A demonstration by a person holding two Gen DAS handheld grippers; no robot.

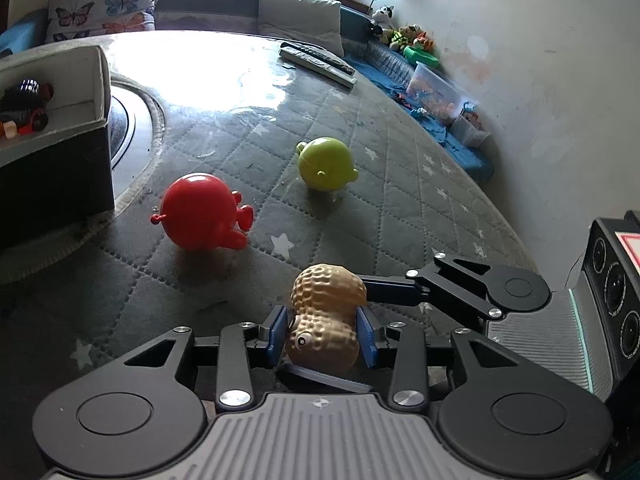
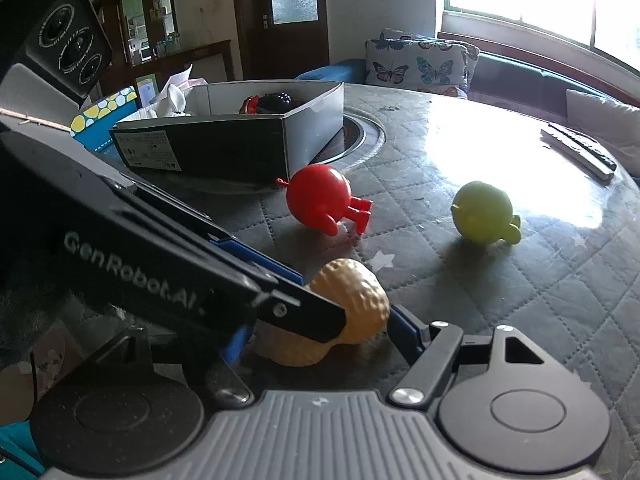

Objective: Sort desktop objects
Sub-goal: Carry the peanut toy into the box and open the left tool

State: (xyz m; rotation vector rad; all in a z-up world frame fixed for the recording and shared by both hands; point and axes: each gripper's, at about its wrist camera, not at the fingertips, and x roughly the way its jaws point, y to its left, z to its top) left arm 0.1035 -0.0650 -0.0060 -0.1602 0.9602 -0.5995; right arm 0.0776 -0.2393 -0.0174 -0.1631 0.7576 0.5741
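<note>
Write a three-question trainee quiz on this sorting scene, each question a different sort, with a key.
1. True or false: the left gripper has its blue pads on either side of the peanut toy.
2. Multiple choice: which toy lies nearest the box? A. the green toy B. the red toy C. the peanut toy
3. Fill in: beyond the green toy, near the far table edge, lie two ______.

Key
1. True; the pads sit on both sides of it.
2. B; the red toy lies just in front of the box's corner.
3. Remotes.
</note>
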